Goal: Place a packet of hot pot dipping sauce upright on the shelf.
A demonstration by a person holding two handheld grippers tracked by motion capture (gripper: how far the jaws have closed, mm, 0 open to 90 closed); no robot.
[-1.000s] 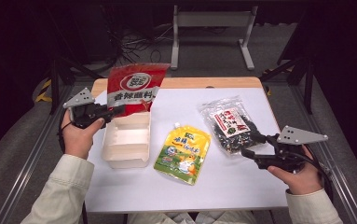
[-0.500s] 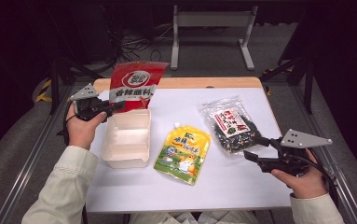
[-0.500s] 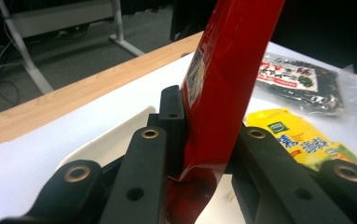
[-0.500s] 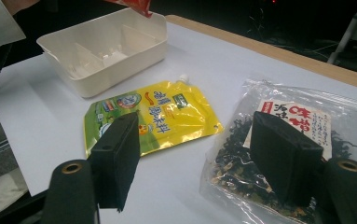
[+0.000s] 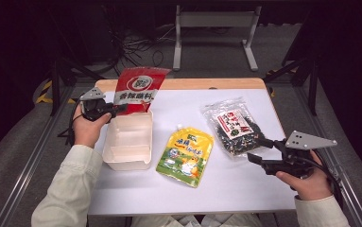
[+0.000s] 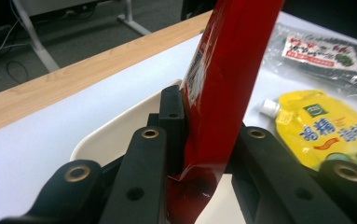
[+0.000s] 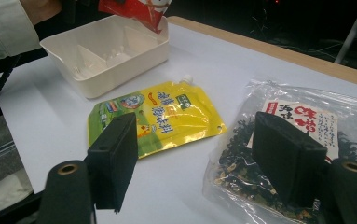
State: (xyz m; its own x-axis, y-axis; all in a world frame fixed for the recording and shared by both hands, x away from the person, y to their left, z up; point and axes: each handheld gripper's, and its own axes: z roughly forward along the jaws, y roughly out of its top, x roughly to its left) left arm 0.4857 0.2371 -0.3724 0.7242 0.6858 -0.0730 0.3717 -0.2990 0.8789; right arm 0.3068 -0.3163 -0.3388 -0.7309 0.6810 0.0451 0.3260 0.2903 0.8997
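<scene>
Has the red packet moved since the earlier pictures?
Yes. The red packet, clamped in the left gripper, has come down toward the white box's far end.

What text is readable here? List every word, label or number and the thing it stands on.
red pouch: "香辣" begins a large white line; the rest and the round logo are too blurred.
yellow spout pouch: blue and red Chinese characters, too blurred to quote.
clear bag of dark dried bits: red brush characters on a white label, not legible.
white divided box: no text.
</scene>
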